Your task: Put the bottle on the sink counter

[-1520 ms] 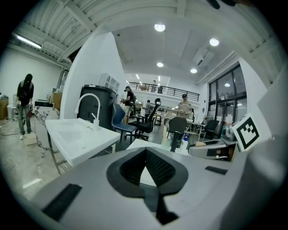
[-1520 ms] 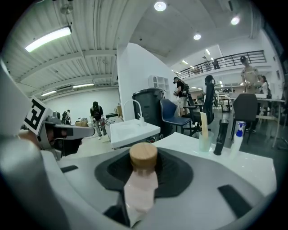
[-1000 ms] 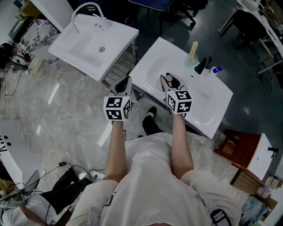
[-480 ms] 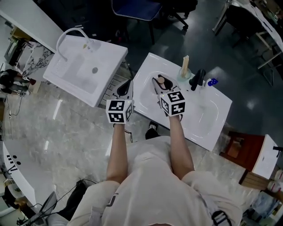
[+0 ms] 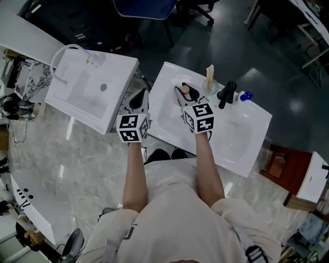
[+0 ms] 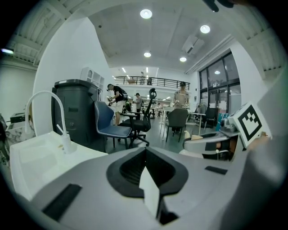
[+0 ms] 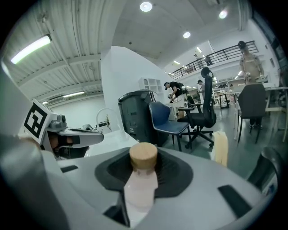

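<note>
Right gripper clamped on pale pink bottle with tan wooden cap, bottle's long axis upright between jaws. White sink counter directly beneath it. Left gripper closed, empty, farther off.

Black faucet beside open counter

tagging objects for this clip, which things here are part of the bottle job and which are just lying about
In the job: bottle, right gripper clamped on it, sink counter.
Lying about: black faucet, small blue item, second sink, blue chair.
</note>
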Demonstrator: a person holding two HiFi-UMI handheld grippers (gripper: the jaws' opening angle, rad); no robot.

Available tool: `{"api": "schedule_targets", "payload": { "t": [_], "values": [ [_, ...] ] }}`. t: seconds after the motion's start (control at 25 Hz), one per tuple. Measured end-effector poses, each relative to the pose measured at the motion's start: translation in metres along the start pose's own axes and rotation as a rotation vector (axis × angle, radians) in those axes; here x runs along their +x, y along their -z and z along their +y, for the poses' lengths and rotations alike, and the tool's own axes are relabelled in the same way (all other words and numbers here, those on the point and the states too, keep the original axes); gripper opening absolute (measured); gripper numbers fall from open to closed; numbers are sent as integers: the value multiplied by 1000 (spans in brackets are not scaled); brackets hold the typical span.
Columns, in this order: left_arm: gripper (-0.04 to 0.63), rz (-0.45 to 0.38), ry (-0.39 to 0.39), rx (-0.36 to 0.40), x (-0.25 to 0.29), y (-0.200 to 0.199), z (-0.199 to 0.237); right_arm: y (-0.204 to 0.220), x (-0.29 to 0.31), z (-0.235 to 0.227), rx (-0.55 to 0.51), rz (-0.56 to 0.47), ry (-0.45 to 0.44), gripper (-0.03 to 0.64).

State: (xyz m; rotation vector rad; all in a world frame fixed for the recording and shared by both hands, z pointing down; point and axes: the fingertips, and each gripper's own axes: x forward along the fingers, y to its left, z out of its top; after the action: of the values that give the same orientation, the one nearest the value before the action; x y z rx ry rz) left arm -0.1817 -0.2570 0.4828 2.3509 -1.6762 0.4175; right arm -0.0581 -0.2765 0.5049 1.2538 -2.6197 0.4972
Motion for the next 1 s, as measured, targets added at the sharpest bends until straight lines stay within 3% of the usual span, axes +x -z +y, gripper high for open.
{"api": "schedule_targets", "payload": {
  "t": [0.28,0.84,1.0],
  "values": [
    [6,16,0,-22,12,11,2,12,7,-10,9,29,24,117],
    [6,34,106,-4,37,7,3,1,55,-7,8,26,30,117],
    [6,42,146,-2,43,8,-4,-2,71,-13,-35,41,12,117]
  ]
}}
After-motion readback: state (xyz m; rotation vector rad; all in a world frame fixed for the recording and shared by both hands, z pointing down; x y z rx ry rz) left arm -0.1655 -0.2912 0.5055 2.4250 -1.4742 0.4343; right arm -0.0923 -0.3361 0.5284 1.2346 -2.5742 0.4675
